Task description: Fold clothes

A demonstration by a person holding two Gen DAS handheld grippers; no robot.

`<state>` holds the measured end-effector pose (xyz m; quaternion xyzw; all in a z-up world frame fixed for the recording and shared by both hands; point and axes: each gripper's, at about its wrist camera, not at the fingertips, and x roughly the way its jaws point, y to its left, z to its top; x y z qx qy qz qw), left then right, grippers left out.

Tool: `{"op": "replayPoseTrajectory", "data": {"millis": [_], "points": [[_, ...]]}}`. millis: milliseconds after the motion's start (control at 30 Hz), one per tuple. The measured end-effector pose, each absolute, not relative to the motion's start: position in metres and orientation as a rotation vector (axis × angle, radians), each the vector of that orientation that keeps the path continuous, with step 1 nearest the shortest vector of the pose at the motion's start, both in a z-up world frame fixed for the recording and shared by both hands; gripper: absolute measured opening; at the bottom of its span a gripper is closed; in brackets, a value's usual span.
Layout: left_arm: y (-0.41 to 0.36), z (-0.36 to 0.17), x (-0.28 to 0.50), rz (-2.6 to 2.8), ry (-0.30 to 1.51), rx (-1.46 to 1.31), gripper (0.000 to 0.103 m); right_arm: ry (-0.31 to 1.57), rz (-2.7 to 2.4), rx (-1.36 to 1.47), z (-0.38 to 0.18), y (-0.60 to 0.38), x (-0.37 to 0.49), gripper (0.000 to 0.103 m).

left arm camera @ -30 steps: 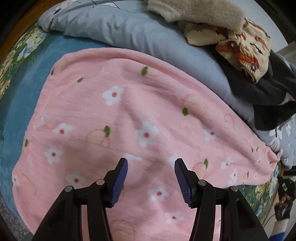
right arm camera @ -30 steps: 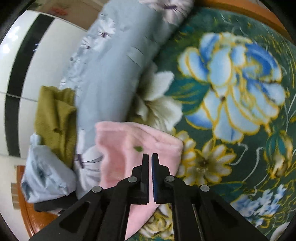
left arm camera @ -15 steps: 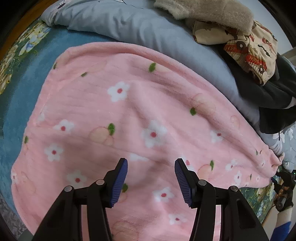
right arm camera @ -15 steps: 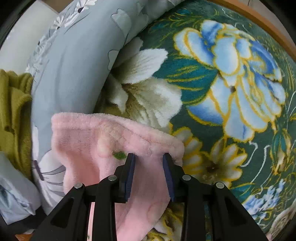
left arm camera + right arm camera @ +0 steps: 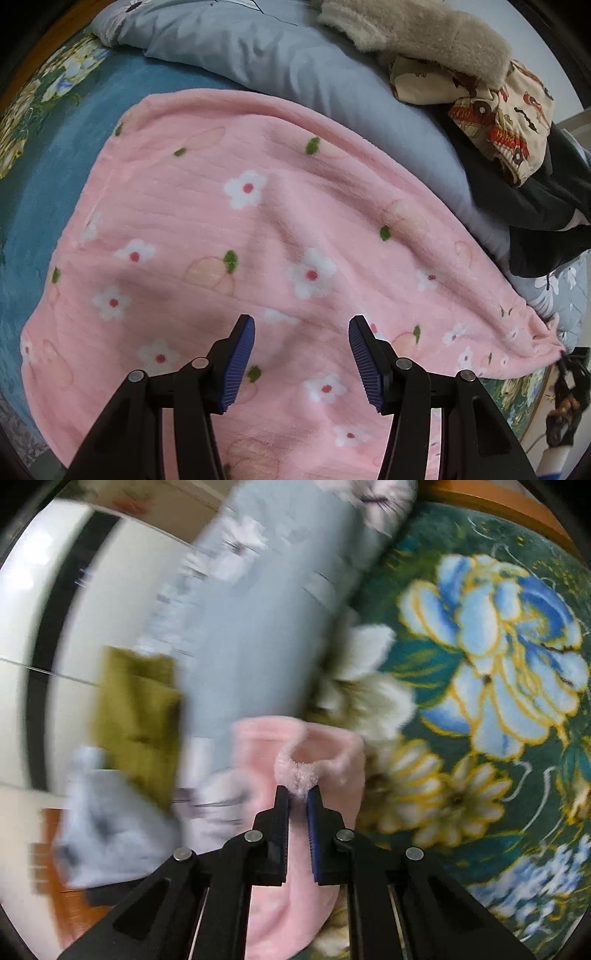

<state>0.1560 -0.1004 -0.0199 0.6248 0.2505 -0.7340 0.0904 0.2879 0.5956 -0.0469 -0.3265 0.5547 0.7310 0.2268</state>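
Hovering with its pads spread, the left tool [image 5: 301, 354] waits empty above the one pink fleece garment with white flowers [image 5: 258, 236], spread flat on the floral bed cover [image 5: 480, 657]. The right tool [image 5: 297, 794] pinches that garment's fuzzy hem, probably to carry it over into a fold; two tools, one garment in hand.

A pink fleece garment [image 5: 229, 236], printed with white flowers, peaches and green leaves, lies spread and softly wrinkled across the bed, its far edge against the grey quilt. At its right end a fuzzy hem corner [image 5: 299, 771] is pinched and raised, seemingly curling over, though that view is blurred
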Motion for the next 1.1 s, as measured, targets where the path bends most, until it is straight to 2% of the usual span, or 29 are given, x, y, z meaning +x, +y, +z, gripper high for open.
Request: {"op": "replayPoseTrajectory", "data": {"millis": [67, 133, 233, 333, 500, 600, 667, 733, 833, 933, 1100], "points": [[-0.101, -0.017, 0.159, -2.187, 0.746, 1.86, 0.057, 1.606, 2.091, -0.777, -0.026, 0.588, 0.307, 0.009], [-0.111, -0.016, 0.161, -2.188, 0.741, 1.862, 0.057, 1.603, 2.112, -0.709, -0.023, 0.582, 0.331, 0.009], [-0.118, -0.014, 0.135, -2.182, 0.743, 1.873, 0.057, 1.561, 1.988, -0.787, -0.056, 0.584, 0.358, 0.009], [-0.116, -0.012, 0.127, -2.196, 0.721, 1.881, 0.057, 1.714, 1.821, -0.765, -0.103, 0.588, 0.39, 0.009], [-0.094, -0.006, 0.127, -2.239, 0.682, 1.9, 0.057, 1.753, 1.905, -0.7, -0.086, 0.585, 0.389, 0.009], [-0.068, -0.003, 0.124, -2.305, 0.617, 1.936, 0.057, 1.668, 1.987, -0.709, -0.061, 0.588, 0.379, 0.009], [-0.045, -0.005, 0.122, -2.349, 0.595, 1.99, 0.057, 1.618, 1.944, -0.797, -0.07, 0.587, 0.374, 0.009], [-0.02, -0.005, 0.12, -2.398, 0.582, 2.03, 0.057, 1.644, 1.907, -0.809, -0.084, 0.585, 0.377, 0.009], [0.028, -0.001, 0.119, -2.544, 0.29, 2.083, 0.057, 1.68, 1.883, -0.812, -0.095, 0.584, 0.381, 0.009], [0.073, -0.006, 0.126, -2.659, -0.316, 2.132, 0.057, 1.686, 1.877, -0.831, -0.097, 0.585, 0.383, 0.009], [0.128, -0.031, 0.133, -2.677, -1.117, 2.068, 0.057, 1.663, 1.912, -0.854, -0.09, 0.59, 0.374, 0.009]]}}
